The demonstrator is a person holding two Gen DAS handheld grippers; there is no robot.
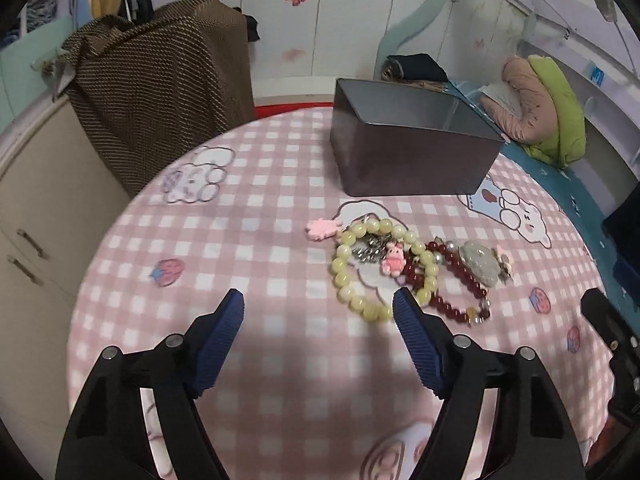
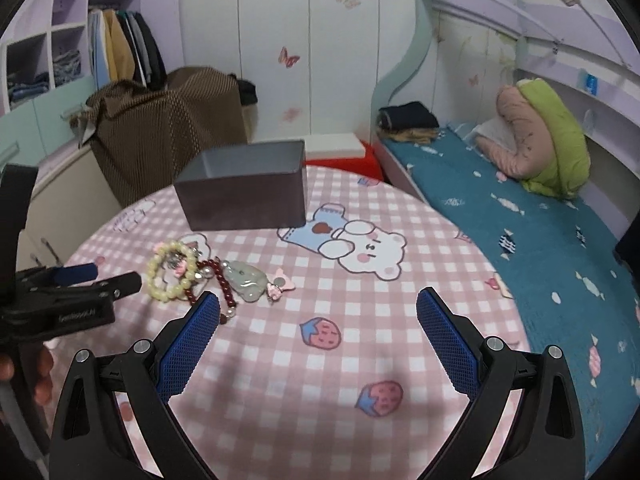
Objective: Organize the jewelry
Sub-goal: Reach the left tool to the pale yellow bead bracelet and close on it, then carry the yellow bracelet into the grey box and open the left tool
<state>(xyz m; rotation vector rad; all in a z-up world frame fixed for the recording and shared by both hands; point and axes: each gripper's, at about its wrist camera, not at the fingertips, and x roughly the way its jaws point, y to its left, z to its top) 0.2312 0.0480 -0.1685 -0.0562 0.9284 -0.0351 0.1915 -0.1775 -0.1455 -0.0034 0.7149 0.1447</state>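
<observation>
A pile of jewelry lies on the pink checked tablecloth (image 1: 260, 264): a pale green bead bracelet (image 1: 344, 276) with a pink bunny charm (image 1: 393, 259), a dark red bead bracelet (image 1: 460, 272), a jade pendant (image 1: 480, 264) and a pink clip (image 1: 323, 227). An open grey box (image 1: 404, 160) stands behind the pile. My left gripper (image 1: 318, 304) is open and empty, just short of the green bracelet. My right gripper (image 2: 318, 306) is open and empty, to the right of the pile (image 2: 208, 276). The box (image 2: 244, 196) and the left gripper (image 2: 76, 280) also show in the right wrist view.
A bed with a teal blanket (image 2: 520, 240) and a green and pink pillow (image 2: 548, 140) runs along the table's right side. A brown cloth-covered object (image 1: 160, 92) sits on a cabinet behind the table at the left. A red stool (image 2: 360, 160) stands beyond the table.
</observation>
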